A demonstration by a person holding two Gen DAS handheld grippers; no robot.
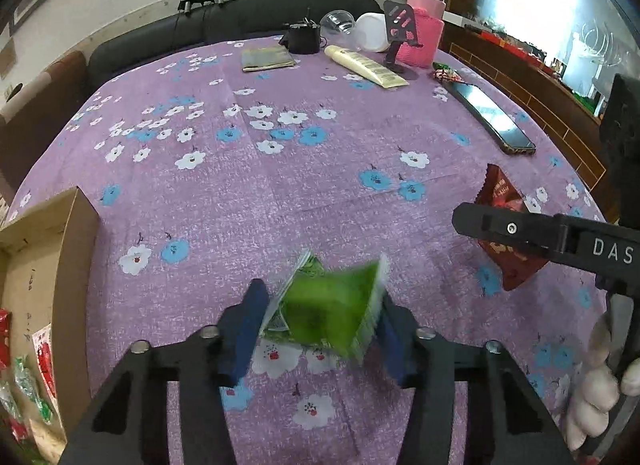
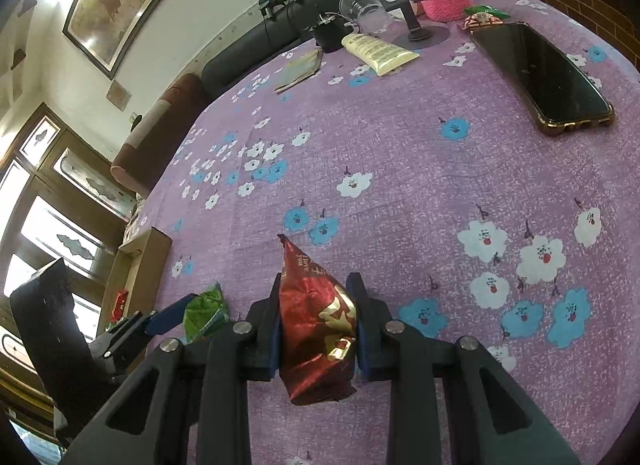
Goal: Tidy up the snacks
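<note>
My left gripper [image 1: 320,317] is shut on a green snack packet [image 1: 332,309], which looks blurred and sits between the blue pads just above the purple flowered tablecloth [image 1: 280,193]. My right gripper [image 2: 318,317] is shut on a dark red snack packet [image 2: 316,321], held upright over the cloth; that packet also shows in the left wrist view [image 1: 504,225] behind the right gripper's finger [image 1: 520,231]. A cardboard box [image 1: 40,285] with several snack packets in it stands at the left edge. The green packet [image 2: 204,313] and left gripper show at lower left in the right wrist view.
At the table's far side lie a phone [image 1: 492,117], a cream tube [image 1: 366,65], a small red-green sweet [image 1: 446,74], a phone stand [image 1: 400,33], a pink-sleeved bottle [image 1: 426,25], a clear cup [image 1: 338,23] and a flat booklet [image 1: 266,59]. A dark sofa [image 1: 160,37] stands behind.
</note>
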